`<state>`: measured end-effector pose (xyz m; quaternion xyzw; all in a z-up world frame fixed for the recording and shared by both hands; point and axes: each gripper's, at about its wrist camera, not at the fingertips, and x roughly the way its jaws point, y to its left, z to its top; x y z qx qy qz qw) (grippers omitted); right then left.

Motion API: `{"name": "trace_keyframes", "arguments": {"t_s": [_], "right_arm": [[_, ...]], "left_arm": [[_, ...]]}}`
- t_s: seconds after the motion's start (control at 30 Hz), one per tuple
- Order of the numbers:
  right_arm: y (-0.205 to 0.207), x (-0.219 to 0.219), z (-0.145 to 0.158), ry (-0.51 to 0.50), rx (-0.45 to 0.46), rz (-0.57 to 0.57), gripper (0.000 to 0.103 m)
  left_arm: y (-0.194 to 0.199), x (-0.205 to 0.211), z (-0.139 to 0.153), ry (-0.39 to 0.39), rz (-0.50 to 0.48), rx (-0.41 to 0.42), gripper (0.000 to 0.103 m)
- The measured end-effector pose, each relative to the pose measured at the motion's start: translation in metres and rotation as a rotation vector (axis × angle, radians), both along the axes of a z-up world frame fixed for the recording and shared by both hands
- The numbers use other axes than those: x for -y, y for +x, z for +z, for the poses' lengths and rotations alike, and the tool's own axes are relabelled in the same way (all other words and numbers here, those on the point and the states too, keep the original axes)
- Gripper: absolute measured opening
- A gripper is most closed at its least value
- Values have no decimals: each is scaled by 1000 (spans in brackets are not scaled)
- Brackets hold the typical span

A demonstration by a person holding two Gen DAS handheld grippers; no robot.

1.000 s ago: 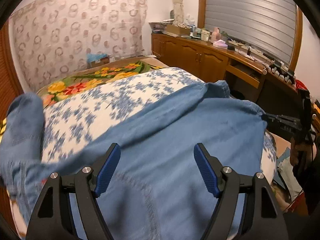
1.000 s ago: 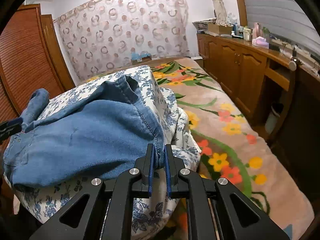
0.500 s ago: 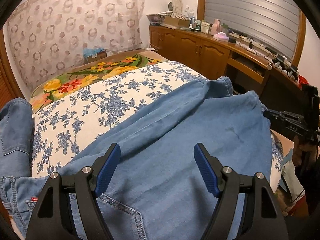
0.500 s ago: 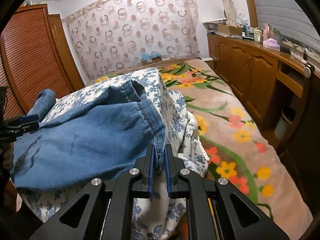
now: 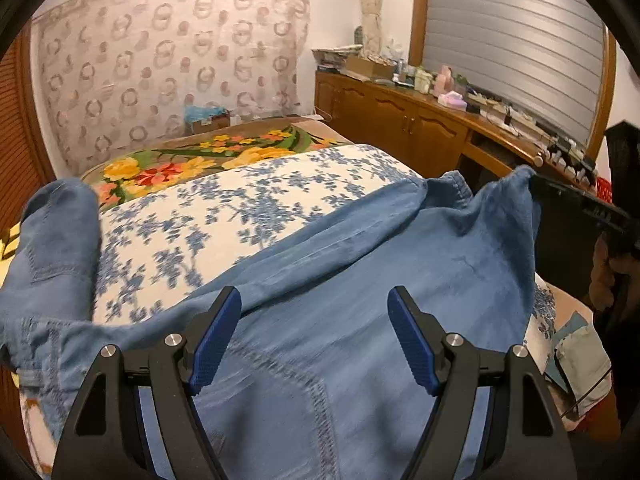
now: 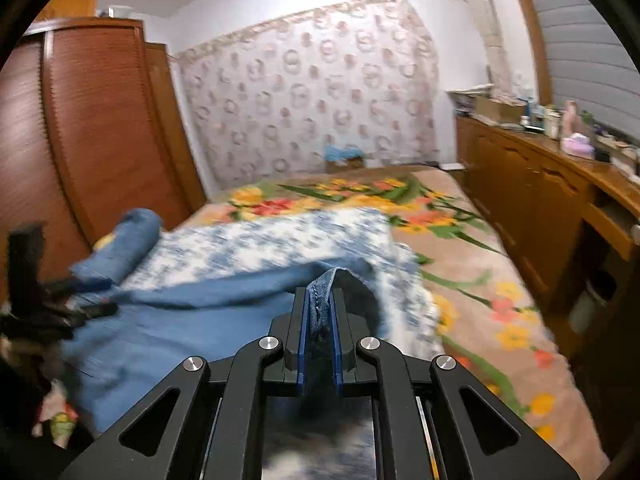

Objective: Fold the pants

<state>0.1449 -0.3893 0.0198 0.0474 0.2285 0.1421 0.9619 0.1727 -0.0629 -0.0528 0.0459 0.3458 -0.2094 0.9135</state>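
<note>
Two grippers work the blue denim pants spread mid-frame over a blue-flowered white quilt. Right gripper pinches a raised hem; left gripper gapes empty above the seat. Judged mid-fold: carry the hem across next.

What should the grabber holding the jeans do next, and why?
Probably carry the pinched hem across toward the waist end, folding the leg over. The right gripper is shut on the hem of the jeans and has it lifted off the flowered quilt. The left gripper is open above the cloth near the stitching, holding nothing, so it could press down there as the fold point.
</note>
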Motion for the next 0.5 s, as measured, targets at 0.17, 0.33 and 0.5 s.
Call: {"name": "trace_keyframes", "arguments": {"t_s": [0.17,0.33,0.5], "right_arm": [[2,-45,16,-41,41,92,9],[3,-88,27,-65,65,170,9],[5,-138,39,-98,82,273,9]], "left_arm": [[-17,-29,2,-31,25,24,76],[-34,-61,3,-62,60,35,76],[-57,-93,7,-90,95,65,76]]}}
